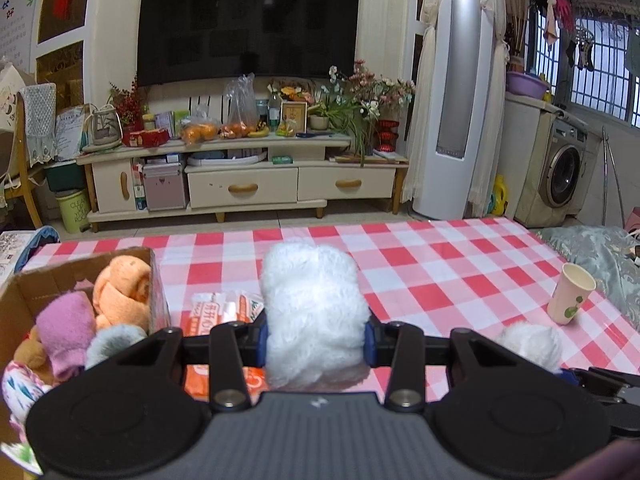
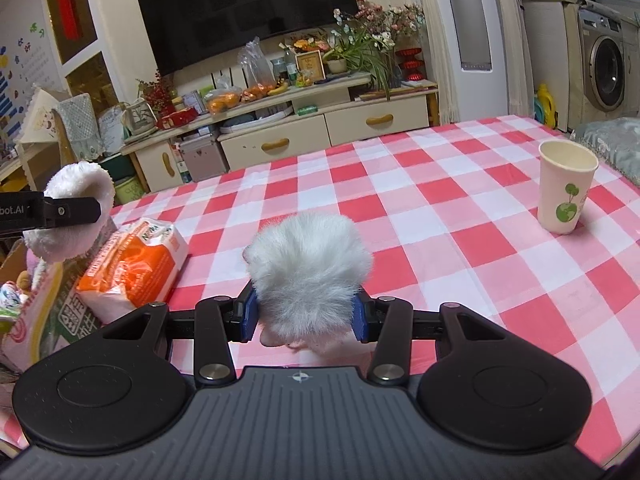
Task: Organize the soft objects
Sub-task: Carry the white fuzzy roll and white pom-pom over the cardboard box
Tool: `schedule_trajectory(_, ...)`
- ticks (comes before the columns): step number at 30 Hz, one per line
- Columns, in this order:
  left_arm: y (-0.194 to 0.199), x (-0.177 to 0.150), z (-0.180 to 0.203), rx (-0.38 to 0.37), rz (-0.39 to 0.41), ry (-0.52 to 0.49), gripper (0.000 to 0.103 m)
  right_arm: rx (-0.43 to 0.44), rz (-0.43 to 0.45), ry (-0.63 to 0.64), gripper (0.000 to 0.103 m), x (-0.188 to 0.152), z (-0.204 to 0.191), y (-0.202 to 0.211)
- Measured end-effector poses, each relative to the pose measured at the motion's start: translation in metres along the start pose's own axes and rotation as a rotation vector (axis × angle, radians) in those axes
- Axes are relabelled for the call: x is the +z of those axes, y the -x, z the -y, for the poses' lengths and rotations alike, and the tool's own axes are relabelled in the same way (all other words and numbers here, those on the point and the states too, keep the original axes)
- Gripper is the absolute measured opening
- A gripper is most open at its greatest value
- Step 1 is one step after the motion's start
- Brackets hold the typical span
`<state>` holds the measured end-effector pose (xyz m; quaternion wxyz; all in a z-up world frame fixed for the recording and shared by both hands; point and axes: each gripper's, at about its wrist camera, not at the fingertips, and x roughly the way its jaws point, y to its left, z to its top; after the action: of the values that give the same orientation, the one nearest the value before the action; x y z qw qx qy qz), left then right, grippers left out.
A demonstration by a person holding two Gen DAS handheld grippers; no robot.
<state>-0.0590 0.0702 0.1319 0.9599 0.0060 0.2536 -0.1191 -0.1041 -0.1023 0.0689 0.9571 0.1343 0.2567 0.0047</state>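
Note:
My left gripper (image 1: 316, 338) is shut on a white fluffy plush piece (image 1: 314, 312), held above the red-and-white checked tablecloth (image 1: 440, 264). The same plush piece (image 2: 74, 208) shows at the left edge of the right wrist view, clamped in the left gripper's black finger. My right gripper (image 2: 305, 316) is shut on a long-haired white fur ball (image 2: 310, 264); that fur ball (image 1: 528, 344) also peeks in at the lower right of the left wrist view. A cardboard box (image 1: 24, 280) at the left holds an orange towel (image 1: 120, 288), a pink mitten (image 1: 68, 332) and other soft things.
An orange-and-white tissue packet (image 2: 136, 260) lies on the cloth beside the box. A paper cup (image 2: 564, 186) with a green print stands upright at the right. A grey cushion (image 1: 600, 256) lies past the table's right edge. A TV cabinet (image 1: 240, 184) stands beyond the far edge.

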Motion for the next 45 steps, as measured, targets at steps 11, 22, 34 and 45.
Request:
schedule_trajectory(11,0.02,0.014,-0.024,0.021,0.051,0.048,0.04,0.051,0.057,0.029,0.055,0.019,-0.023,0.029)
schedule_trajectory(22,0.034,0.026,-0.055,0.065,0.097,0.098,0.041,0.137,0.097,0.083,0.055,0.043,-0.068,0.044)
schedule_trajectory(34,0.046,0.03,-0.103,0.169,0.13,0.163,0.041,0.256,0.115,0.146,0.055,0.058,-0.126,0.047)
schedule_trajectory(45,0.048,0.029,-0.171,0.21,0.1,0.267,0.041,0.419,0.08,0.162,0.055,0.066,-0.179,0.041)
